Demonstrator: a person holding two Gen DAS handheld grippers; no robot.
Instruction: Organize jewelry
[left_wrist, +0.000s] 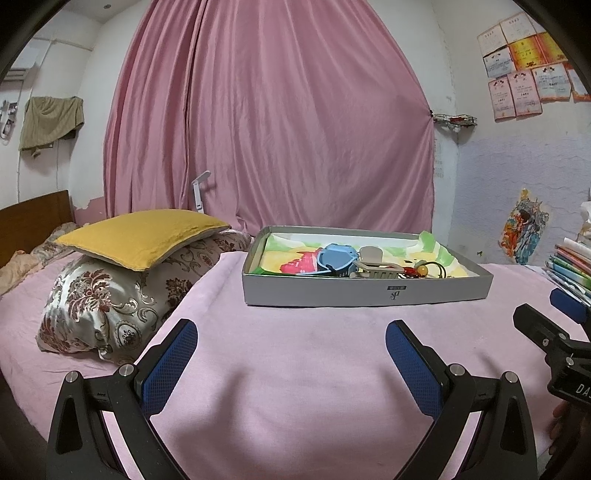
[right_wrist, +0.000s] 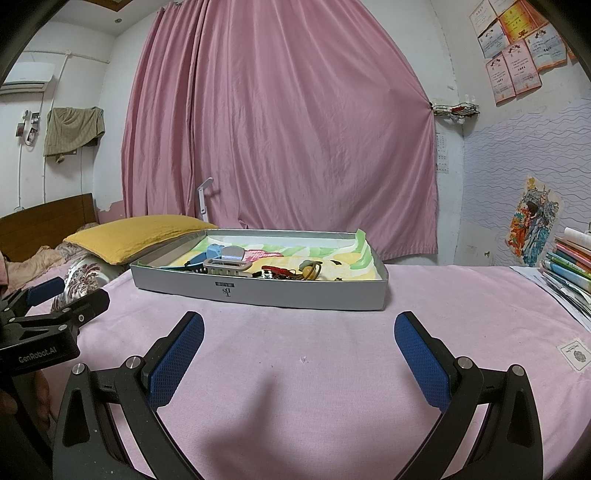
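Both grippers, left (left_wrist: 291, 350) and right (right_wrist: 299, 343), hover wide open and empty over the pink bed as hair clips (left_wrist: 373, 264) and bands lie jumbled together in the grey box (left_wrist: 365, 291), unsorted

A shallow grey box (left_wrist: 365, 293) was seen lying on a pink blanket (left_wrist: 295, 369), lined with a coloured sheet (left_wrist: 273, 258). Inside it, a blue hair clip (left_wrist: 338, 258) and a beige hair clip (left_wrist: 376, 269) were heaped together, with a beaded hair tie (left_wrist: 424, 271) just beside them. The left gripper (left_wrist: 291, 350) was held above the blanket, near the box, its blue-padded fingers (left_wrist: 170, 365) spread wide with nothing between them. The right gripper (left_wrist: 546, 325) was partly seen at the right edge. A yellow cushion (left_wrist: 144, 236) was rested on a patterned pillow (left_wrist: 110, 302) to the left. A pink curtain (left_wrist: 273, 118) was hung behind, and books (left_wrist: 569, 266) were stacked to the right.
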